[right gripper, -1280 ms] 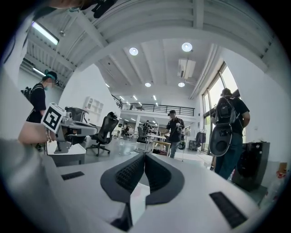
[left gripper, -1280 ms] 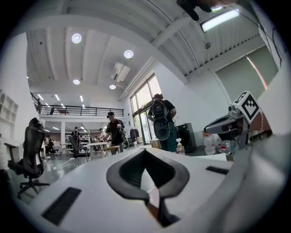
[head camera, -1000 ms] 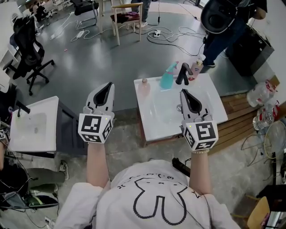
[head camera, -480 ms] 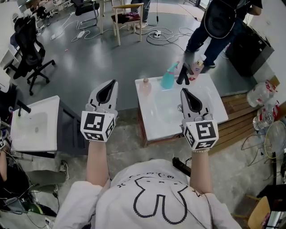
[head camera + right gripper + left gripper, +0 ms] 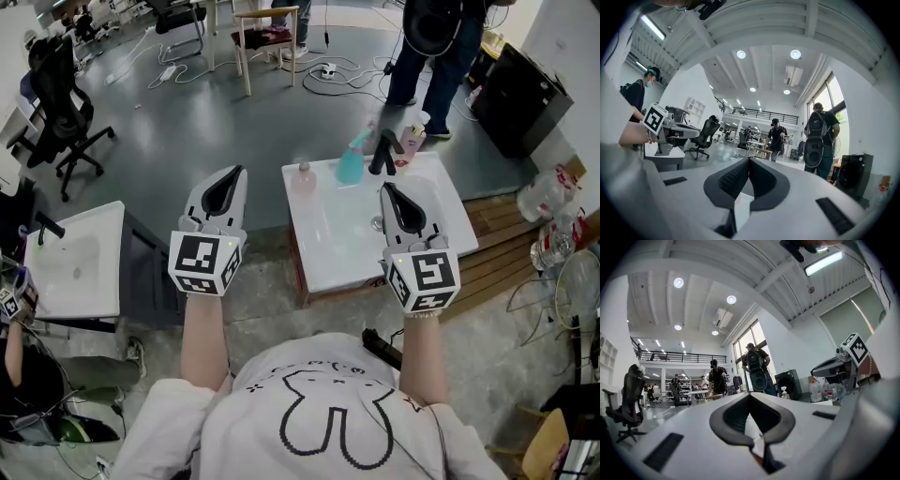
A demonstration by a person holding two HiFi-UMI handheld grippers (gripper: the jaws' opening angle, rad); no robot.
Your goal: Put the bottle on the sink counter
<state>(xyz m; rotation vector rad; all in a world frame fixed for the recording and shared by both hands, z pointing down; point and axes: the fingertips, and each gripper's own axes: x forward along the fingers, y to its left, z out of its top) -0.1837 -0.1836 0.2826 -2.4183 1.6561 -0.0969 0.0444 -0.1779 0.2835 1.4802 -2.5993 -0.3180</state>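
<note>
A white sink counter [image 5: 323,258] stands in front of me in the head view. On its far rim are a small clear bottle with a brown cap [image 5: 302,177], a teal spray bottle [image 5: 352,161], a black tap [image 5: 382,153] and a pink bottle [image 5: 411,142]. My left gripper [image 5: 234,172] is shut and empty, held level over the floor left of the counter. My right gripper [image 5: 384,188] hovers over the basin, its jaws together with nothing in them. The left gripper [image 5: 750,394] and right gripper [image 5: 749,159] show closed tips in their own views.
A second white sink [image 5: 70,262] stands at the left. A black office chair [image 5: 56,103] and a wooden chair [image 5: 267,37] are further off, with cables on the floor. A person [image 5: 441,37] stands behind the counter. Large water bottles [image 5: 548,197] and a wooden pallet [image 5: 506,234] are at the right.
My left gripper has shifted slightly to the right. The person behind the counter has walked further away. My right gripper has stayed put.
</note>
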